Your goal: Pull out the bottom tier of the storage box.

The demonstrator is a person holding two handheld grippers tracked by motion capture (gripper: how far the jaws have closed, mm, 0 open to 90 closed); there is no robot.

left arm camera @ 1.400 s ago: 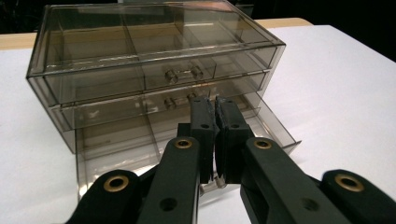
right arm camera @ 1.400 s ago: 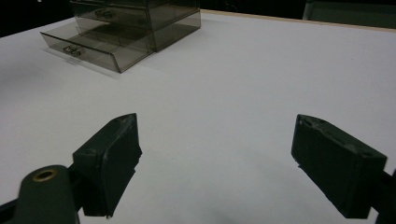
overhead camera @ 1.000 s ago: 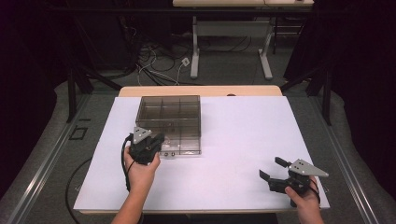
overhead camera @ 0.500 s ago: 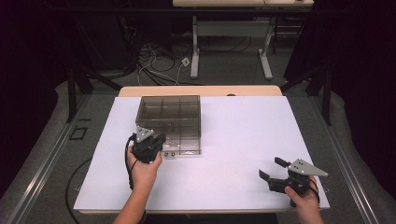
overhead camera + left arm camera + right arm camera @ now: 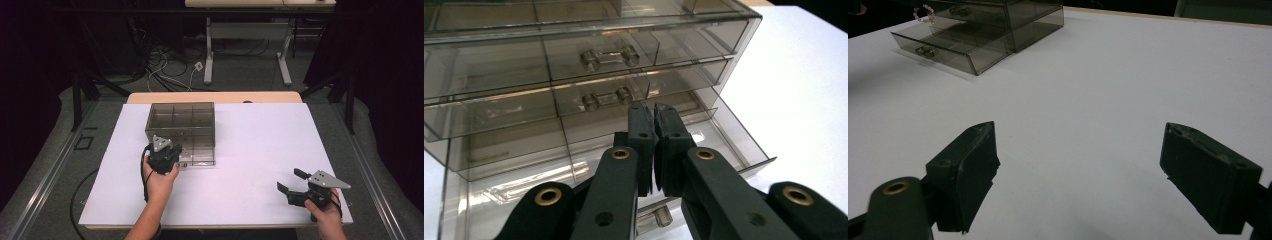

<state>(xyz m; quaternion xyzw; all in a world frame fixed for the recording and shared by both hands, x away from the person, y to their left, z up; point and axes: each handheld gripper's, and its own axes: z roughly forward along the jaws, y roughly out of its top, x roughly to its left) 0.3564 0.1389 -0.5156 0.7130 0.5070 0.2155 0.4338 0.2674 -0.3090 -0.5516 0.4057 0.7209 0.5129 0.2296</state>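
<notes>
Smoky clear plastic is what the drawer organizer (image 5: 181, 131) is made of, and it's parked toward the far left of the white table (image 5: 260, 150). Its bottom drawer (image 5: 624, 150) is seen pulled partway out, while the two drawers above are pushed in. The left gripper (image 5: 653, 116) is held right at the organizer's front, over the pulled-out drawer, jaws pinched nearly together with nothing seen between them. The right gripper (image 5: 291, 181) is held well apart from the organizer, near the table's front right, jaws spread wide and empty.
</notes>
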